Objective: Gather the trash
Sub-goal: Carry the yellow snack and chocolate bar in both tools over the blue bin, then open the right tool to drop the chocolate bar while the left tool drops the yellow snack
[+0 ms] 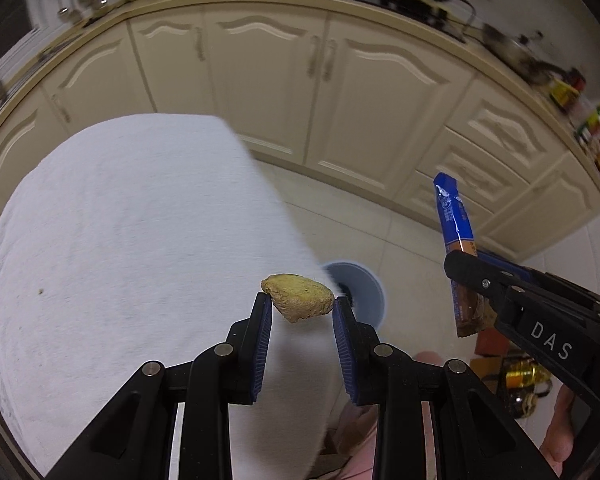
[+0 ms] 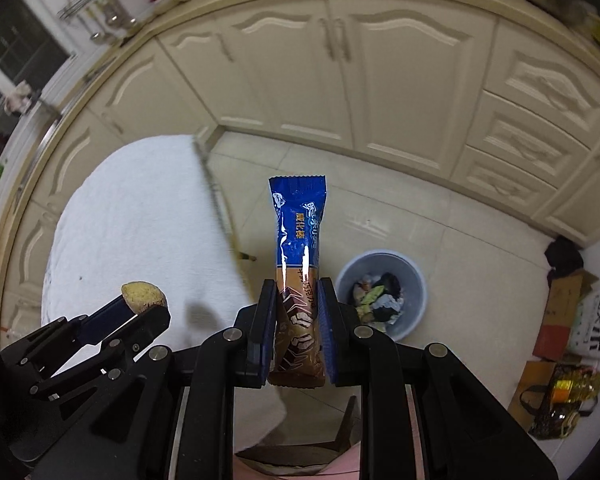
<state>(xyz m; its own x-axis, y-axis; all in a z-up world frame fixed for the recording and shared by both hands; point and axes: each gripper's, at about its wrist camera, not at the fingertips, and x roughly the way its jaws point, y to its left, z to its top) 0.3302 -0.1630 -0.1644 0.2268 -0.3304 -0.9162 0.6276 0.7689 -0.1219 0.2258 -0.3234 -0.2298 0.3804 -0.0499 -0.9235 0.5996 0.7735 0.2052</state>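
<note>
Over the white-clothed bench (image 1: 120,220), in the left wrist view, the left tongs (image 1: 298,306) pinch a yellowish lump (image 1: 298,296) between blue pads, above the bench edge. A blue bin (image 1: 360,292) stands on the floor just past it. At right, the right tongs (image 1: 466,276) grip a blue wrapper (image 1: 454,216).

In the right wrist view, the right tongs (image 2: 298,308) clamp the wrapper (image 2: 298,240) upright, beside the bin (image 2: 380,296) holding trash. The left tongs (image 2: 144,304) hold the lump (image 2: 142,294) over the bench (image 2: 132,216).
</note>
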